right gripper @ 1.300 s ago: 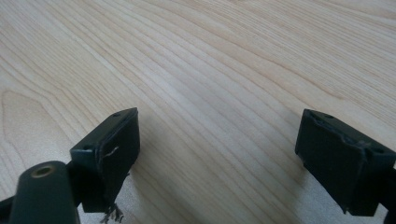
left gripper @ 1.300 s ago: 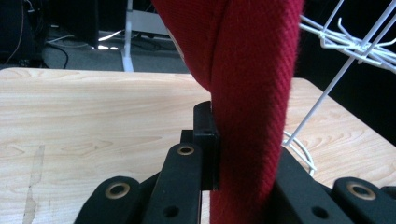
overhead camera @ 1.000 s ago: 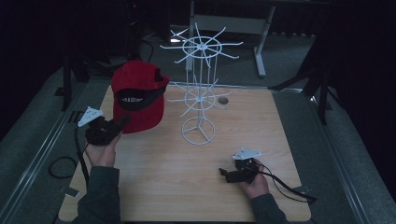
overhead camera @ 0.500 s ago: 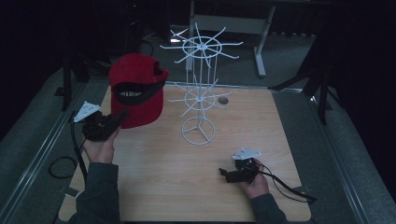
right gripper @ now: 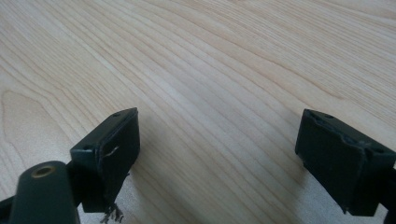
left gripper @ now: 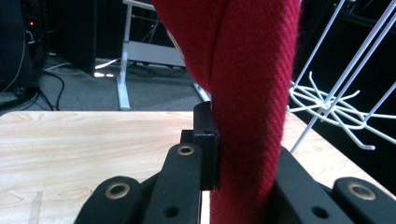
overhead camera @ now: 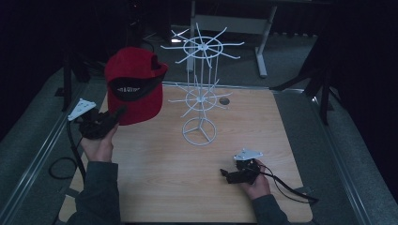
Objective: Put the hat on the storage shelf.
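Observation:
A red cap [overhead camera: 133,84] with a dark underside to its brim hangs in the air at the left of the wooden table [overhead camera: 155,187], beside a white wire display stand [overhead camera: 201,89]. My left gripper [overhead camera: 118,114] is shut on the cap's lower edge and holds it up. In the left gripper view the red fabric [left gripper: 252,93] runs between the black jaws, and one pad [left gripper: 206,140] presses against it. My right gripper [overhead camera: 224,174] rests low on the table at the front right, open. In the right gripper view its fingers [right gripper: 109,156] stand wide apart over bare wood.
The stand's round base [overhead camera: 199,131] sits mid-table, with wire arms spreading at two heights. A small round hole [overhead camera: 224,100] lies in the tabletop behind it. A desk frame [overhead camera: 263,42] stands beyond the table. Cables trail from both grippers.
My left gripper has lifted the red cap higher and carried it slightly left and away from the tabletop. The right gripper has stayed where it was.

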Motion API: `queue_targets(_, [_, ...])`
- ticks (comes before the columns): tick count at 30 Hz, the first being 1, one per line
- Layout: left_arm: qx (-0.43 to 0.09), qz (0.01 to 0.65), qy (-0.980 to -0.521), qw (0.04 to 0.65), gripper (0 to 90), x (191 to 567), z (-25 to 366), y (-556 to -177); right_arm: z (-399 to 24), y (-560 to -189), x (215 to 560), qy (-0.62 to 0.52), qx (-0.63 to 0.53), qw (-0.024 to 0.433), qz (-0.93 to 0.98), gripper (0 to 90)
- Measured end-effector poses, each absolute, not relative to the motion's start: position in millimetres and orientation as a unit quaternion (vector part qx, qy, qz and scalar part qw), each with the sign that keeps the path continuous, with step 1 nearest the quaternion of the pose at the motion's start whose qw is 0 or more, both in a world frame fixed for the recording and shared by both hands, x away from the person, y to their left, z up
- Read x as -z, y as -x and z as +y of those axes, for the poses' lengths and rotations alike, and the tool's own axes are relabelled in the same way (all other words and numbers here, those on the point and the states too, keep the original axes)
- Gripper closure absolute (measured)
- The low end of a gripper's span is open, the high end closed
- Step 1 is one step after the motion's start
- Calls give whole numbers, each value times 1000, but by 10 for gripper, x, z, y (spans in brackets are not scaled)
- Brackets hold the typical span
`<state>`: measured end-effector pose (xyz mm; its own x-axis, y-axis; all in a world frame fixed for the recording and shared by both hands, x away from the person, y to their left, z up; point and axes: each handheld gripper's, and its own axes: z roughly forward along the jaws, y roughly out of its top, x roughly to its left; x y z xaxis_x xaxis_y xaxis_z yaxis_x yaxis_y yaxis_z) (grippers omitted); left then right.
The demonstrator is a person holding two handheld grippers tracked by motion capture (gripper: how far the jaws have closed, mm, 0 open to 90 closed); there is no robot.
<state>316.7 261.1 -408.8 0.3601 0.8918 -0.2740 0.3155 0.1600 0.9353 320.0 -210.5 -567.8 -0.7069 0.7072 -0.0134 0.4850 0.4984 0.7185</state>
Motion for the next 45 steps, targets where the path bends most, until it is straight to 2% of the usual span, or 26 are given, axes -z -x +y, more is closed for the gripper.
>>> queue_targets(32, [-274, 484, -586, 590, 858, 3661, 2590, -3176, -2104, -3200, 5679, -350, -358, 155, 851, 136])
queue_targets(45, [-270, 489, -567, 605, 858, 3521, 2585, -3176, -2105, -3201, 5679, -350, -358, 155, 852, 136])
